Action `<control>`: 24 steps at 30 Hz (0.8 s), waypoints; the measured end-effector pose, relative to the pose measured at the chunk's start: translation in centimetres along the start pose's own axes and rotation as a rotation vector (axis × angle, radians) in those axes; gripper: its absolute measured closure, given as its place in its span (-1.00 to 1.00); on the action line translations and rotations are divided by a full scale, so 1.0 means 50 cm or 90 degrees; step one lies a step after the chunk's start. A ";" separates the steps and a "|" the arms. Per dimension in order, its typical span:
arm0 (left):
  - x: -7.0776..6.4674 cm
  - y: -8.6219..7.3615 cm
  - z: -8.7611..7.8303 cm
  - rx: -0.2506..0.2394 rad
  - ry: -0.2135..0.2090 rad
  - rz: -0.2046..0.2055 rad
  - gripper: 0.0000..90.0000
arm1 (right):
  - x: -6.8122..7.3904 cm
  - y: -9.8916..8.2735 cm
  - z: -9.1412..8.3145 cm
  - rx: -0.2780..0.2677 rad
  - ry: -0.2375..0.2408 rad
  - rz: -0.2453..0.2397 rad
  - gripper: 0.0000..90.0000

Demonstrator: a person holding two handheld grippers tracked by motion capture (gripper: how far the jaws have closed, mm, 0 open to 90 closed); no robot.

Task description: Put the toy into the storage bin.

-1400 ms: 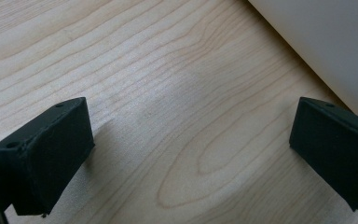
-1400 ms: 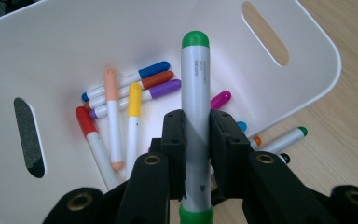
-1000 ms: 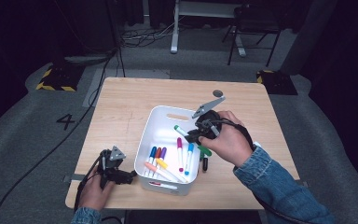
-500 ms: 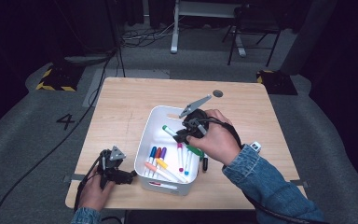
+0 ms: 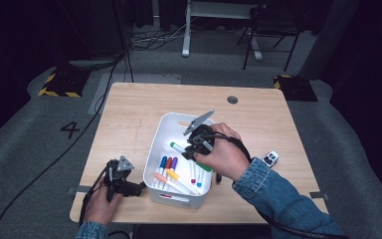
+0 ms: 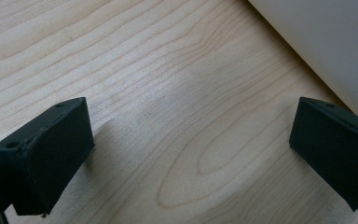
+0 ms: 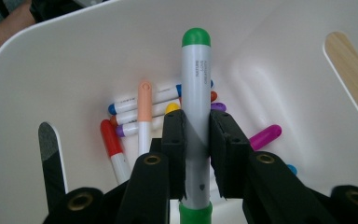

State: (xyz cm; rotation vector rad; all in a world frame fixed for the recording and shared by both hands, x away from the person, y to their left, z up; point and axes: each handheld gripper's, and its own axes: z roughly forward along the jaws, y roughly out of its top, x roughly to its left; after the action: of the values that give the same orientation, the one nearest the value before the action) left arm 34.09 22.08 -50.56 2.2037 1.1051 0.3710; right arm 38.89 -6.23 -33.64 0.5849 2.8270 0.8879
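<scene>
Dark studio floor surrounds a pale wooden tabletop [image 5: 129, 119], and a white plastic bin [image 5: 165, 130] sits near the middle of its near edge. Above that bin, the right hand-held gripper [image 7: 196, 140] has its two black jaws clamped on the grey barrel of a green-capped marker pen [image 7: 196, 79], gripping it about midway so both green ends stick out. The pen hangs over the bin's interior, its far cap aimed toward the bin wall. It looks light, rigid and smooth, so a mid-barrel pinch should balance it, though the round, slick plastic could twist or slide if the grip slackens. Below it lie more coloured marker pens [image 7: 140, 116] on the bin floor. The left hand-held gripper [image 6: 191, 154] rests with jaws wide apart and empty, near the tabletop's near-left corner, just beside the bin's outer wall.
</scene>
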 end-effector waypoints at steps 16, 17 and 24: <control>-0.001 0.000 0.000 0.000 -0.001 -0.003 -1.00 | 0.022 -0.013 0.054 0.058 0.000 -0.027 0.71; 0.000 0.000 0.000 0.000 0.000 -0.003 -1.00 | 0.023 -0.014 0.056 0.061 -0.001 -0.030 0.71; 0.000 0.000 0.000 0.000 -0.001 -0.002 -1.00 | 0.030 -0.023 0.079 0.079 0.005 -0.031 0.71</control>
State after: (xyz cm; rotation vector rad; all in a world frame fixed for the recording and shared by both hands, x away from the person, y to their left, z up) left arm 34.07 22.07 -50.57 2.2019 1.1085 0.3670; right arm 38.04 -4.44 -37.56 0.5258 2.9066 0.7115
